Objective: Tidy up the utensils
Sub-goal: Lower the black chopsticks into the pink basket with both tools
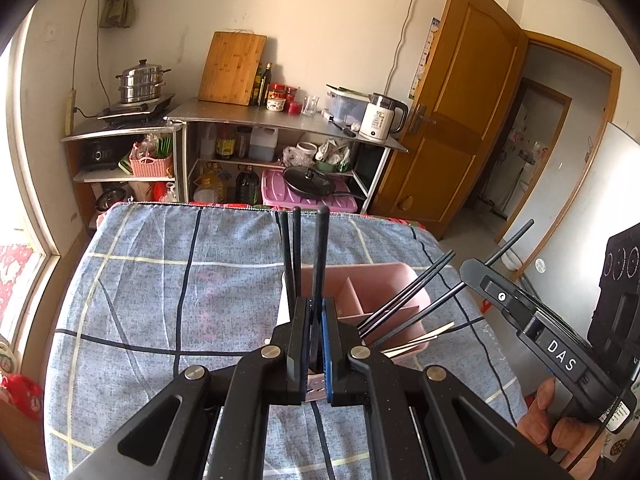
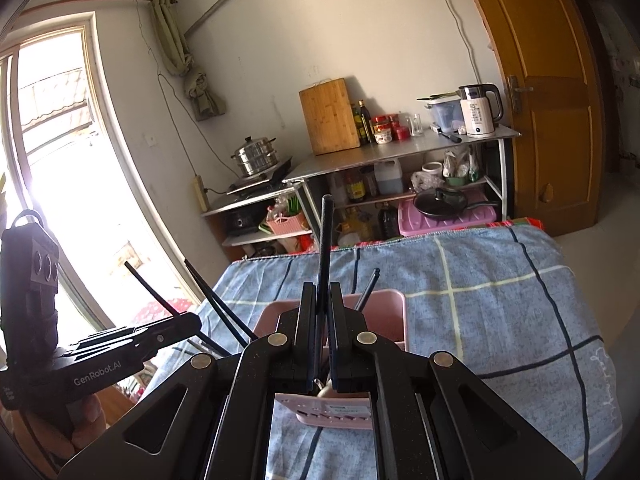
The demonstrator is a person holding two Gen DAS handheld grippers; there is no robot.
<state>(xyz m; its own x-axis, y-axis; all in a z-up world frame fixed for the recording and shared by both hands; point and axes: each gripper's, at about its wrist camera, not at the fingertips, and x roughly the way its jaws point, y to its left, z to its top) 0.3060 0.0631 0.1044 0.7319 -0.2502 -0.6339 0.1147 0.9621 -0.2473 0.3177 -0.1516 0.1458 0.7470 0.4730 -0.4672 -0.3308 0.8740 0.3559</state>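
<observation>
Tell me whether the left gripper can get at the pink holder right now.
Probably yes. The pink holder, top open, sits just beyond the left gripper and its upright chopsticks. The right gripper stands aside, though its slanting chopsticks cross the holder's right edge and may crowd it.

Blue checked bedspread (image 1: 160,280) (dark, pale lines); pink divided caddy (image 1: 384,280) on it.
</observation>
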